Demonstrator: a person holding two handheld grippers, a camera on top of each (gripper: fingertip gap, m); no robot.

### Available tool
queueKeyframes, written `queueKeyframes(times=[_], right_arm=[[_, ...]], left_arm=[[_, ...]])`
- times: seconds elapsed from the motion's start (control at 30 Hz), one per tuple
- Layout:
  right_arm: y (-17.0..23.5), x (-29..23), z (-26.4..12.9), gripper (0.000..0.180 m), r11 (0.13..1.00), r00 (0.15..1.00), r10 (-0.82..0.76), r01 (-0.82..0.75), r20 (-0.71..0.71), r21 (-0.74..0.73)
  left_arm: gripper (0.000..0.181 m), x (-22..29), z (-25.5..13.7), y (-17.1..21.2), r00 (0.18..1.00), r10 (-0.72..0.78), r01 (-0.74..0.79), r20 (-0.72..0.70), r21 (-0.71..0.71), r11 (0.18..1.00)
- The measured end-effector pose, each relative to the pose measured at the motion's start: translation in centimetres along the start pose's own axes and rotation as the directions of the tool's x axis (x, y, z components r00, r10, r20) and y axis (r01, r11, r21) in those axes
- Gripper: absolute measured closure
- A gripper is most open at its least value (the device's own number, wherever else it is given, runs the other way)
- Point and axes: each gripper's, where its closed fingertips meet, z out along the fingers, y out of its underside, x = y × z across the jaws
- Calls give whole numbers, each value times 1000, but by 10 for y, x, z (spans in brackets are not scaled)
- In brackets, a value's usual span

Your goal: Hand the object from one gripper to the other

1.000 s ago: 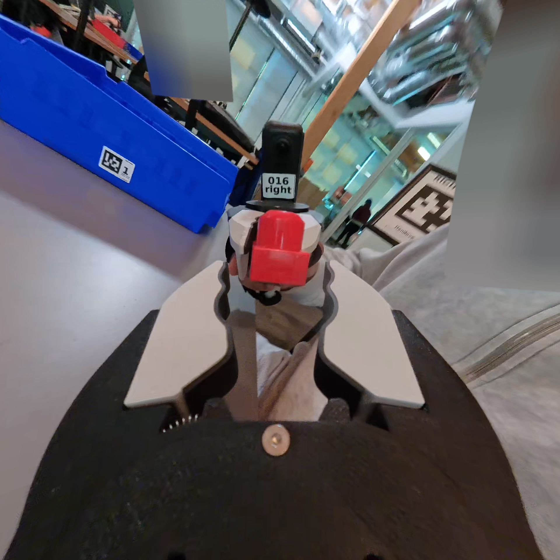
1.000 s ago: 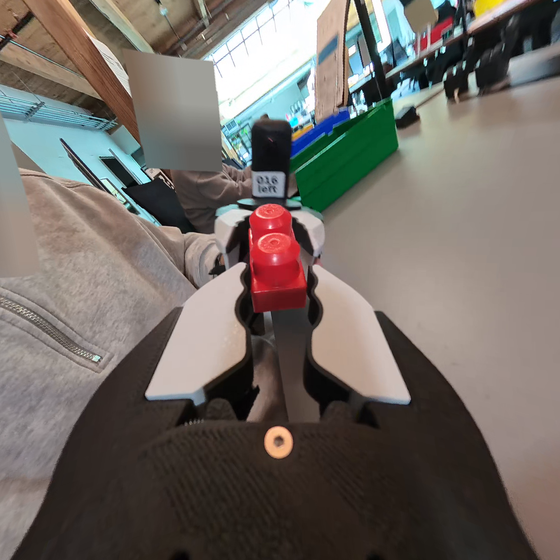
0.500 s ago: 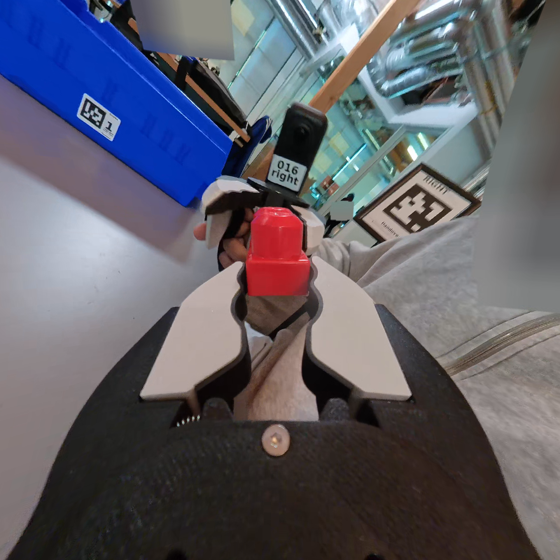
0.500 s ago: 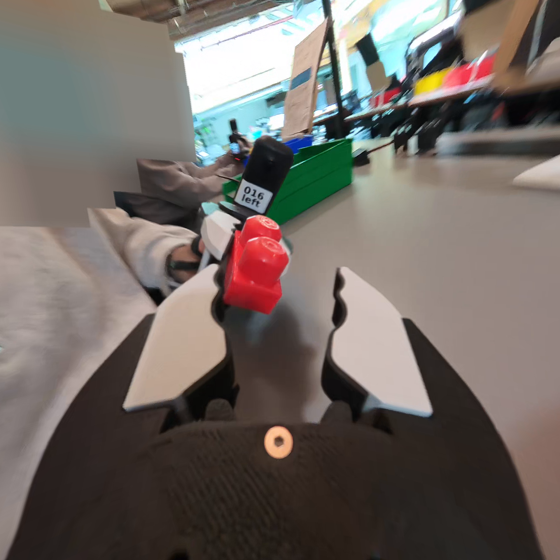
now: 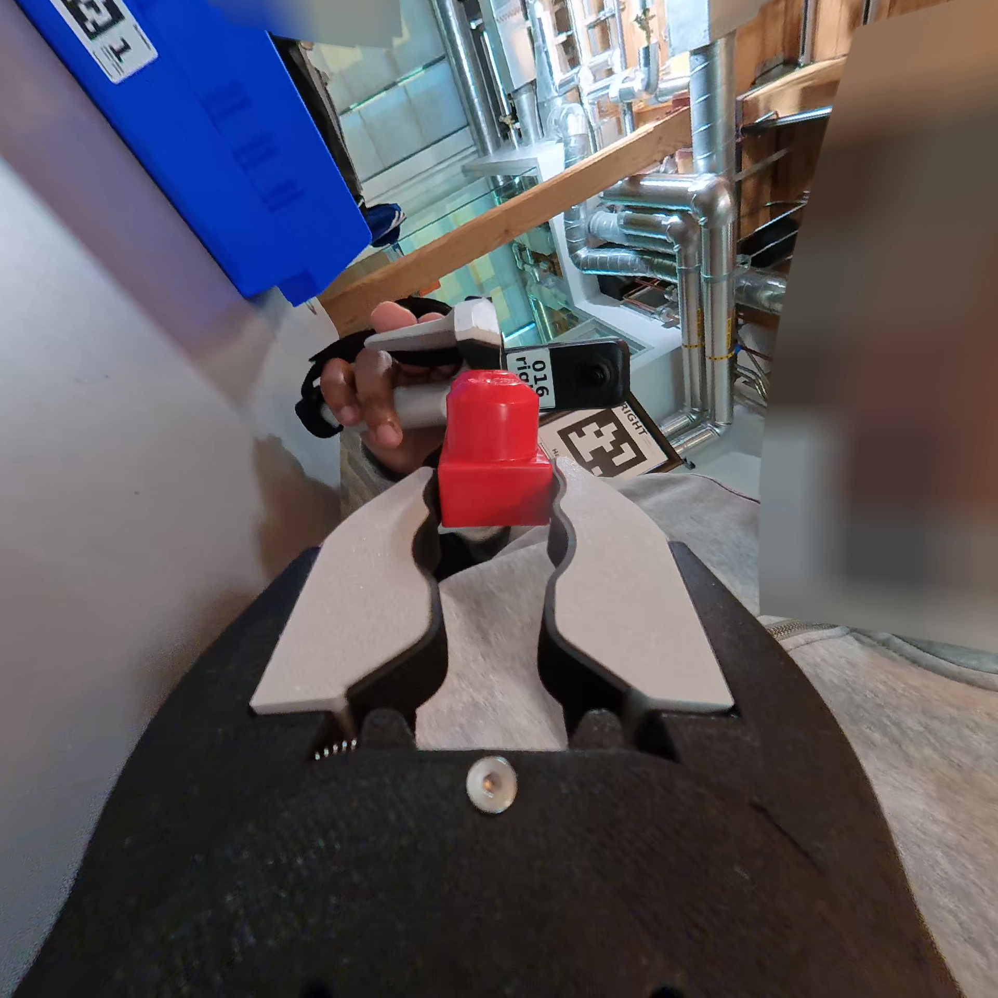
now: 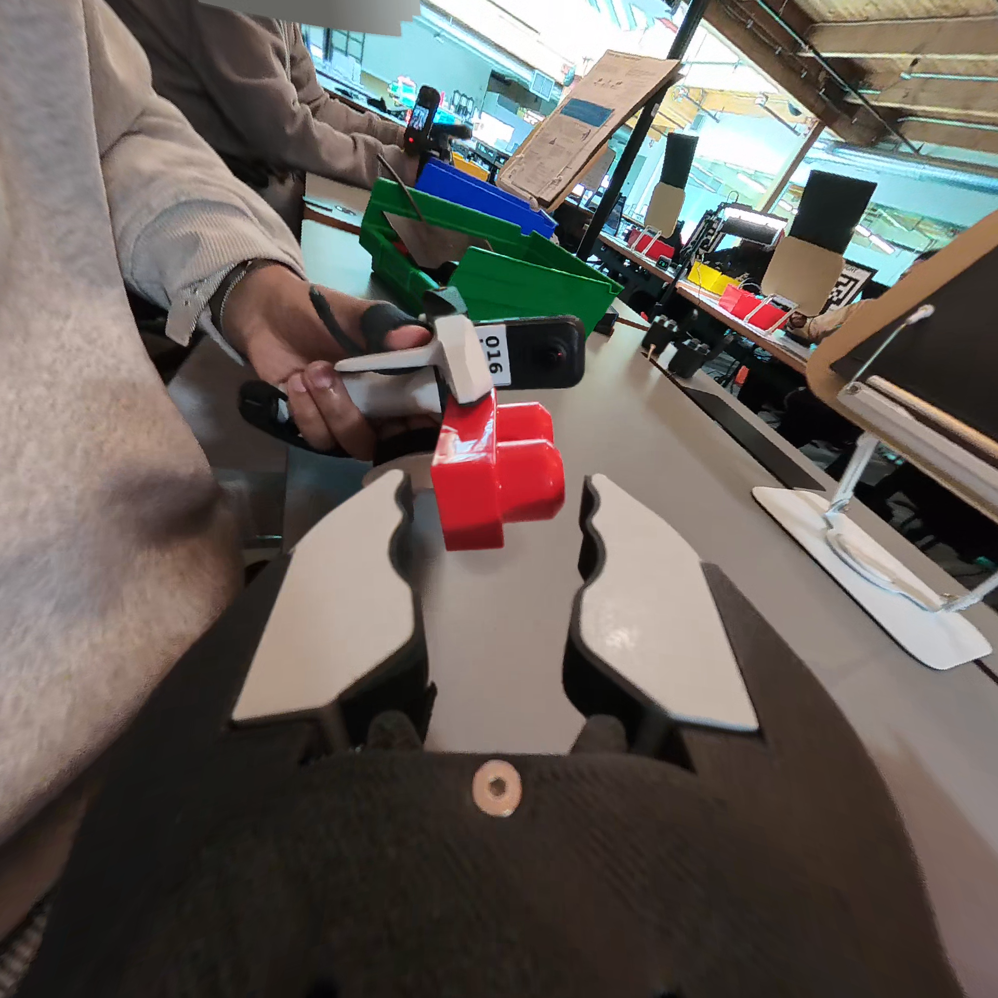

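Note:
A red two-stud brick (image 5: 494,432) sits between the fingertips of my left gripper (image 5: 494,475), which is shut on its base, studs pointing away. Beyond it, the right gripper (image 5: 426,372) is turned on its side in a hand, apart from the brick. In the right wrist view my right gripper (image 6: 494,483) is open and empty. The brick (image 6: 497,470) hangs just past its fingertips, above the grey table (image 6: 675,459), touching neither finger. The left gripper (image 6: 432,381) holds it from the far side, turned sideways.
A blue bin (image 5: 216,135) stands on the table at the upper left of the left wrist view. A green bin (image 6: 486,270) and a blue bin (image 6: 475,189) stand behind. A white stand base (image 6: 864,583) lies at right. A grey sleeve (image 6: 81,378) fills the left. Only a small space, under 4 cm, lies between the two pairs of fingers.
The right gripper opened and let go of the brick; the left gripper closed on it. The right gripper has drawn back a little, and both grippers have rolled sideways.

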Motion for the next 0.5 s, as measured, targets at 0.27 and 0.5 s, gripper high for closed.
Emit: queueKeyframes(times=[0.27,0.5], right_arm=[[0,-5,1,135,997,997,-71,71,7,-19],[-12,3,-5,135,983,985,166,-168,42,71]], left_arm=[[144,-1,5,9,998,-51,50,-24,-42,998],[119,2,6,1,998,65,-65,2,10,998]])
